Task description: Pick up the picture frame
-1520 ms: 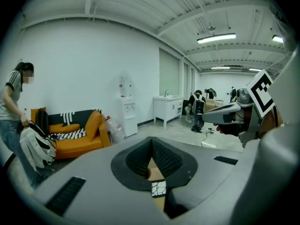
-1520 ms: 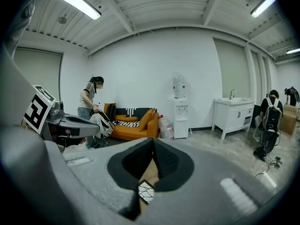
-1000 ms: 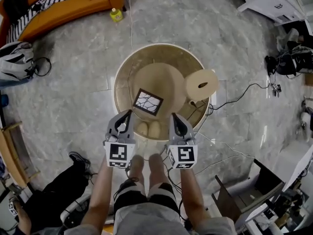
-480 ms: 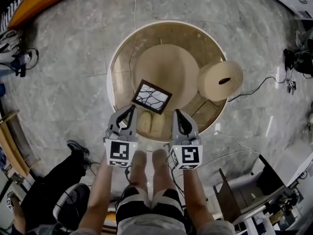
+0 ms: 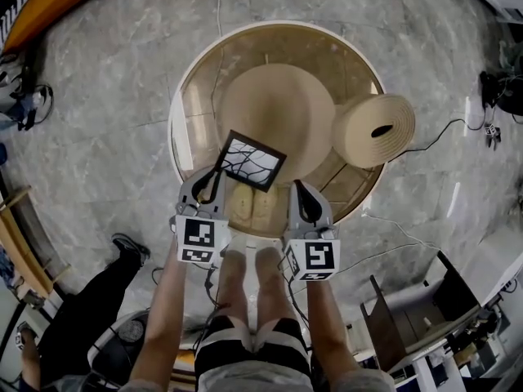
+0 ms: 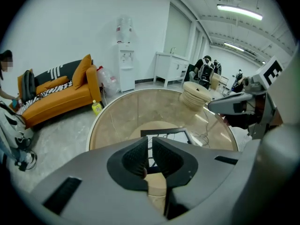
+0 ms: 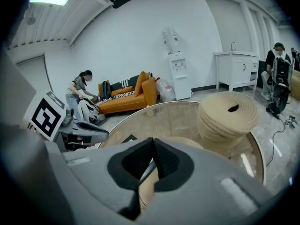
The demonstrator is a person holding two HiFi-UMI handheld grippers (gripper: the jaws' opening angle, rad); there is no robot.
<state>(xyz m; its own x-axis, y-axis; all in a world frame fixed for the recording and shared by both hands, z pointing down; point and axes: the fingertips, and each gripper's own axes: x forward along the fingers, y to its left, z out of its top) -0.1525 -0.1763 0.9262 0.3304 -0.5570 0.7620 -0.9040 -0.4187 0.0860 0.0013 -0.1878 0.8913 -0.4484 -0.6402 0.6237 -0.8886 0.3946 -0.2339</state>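
1. Left hand-held gripper [image 5: 214, 178] and right hand-held gripper [image 5: 299, 193]: both pressed together, empty.
2. Black rectangular picture frame [image 5: 252, 160] lies on round glass tabletop [image 5: 196, 96], just beyond my left jaws.
3. Nothing grasped yet; pickup remains.

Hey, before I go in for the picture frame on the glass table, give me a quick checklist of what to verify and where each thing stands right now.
1. The picture frame in plain sight, lying on the table: ok.
2. On the left gripper, fingers apart for a grab: not ok, shut and empty.
3. On the right gripper, fingers apart: not ok, shut and empty.
4. Room around the frame: ok, the beige spool sits well off to the right.
5. Left gripper clear of the frame's near corner: cannot tell, they overlap in the head view.
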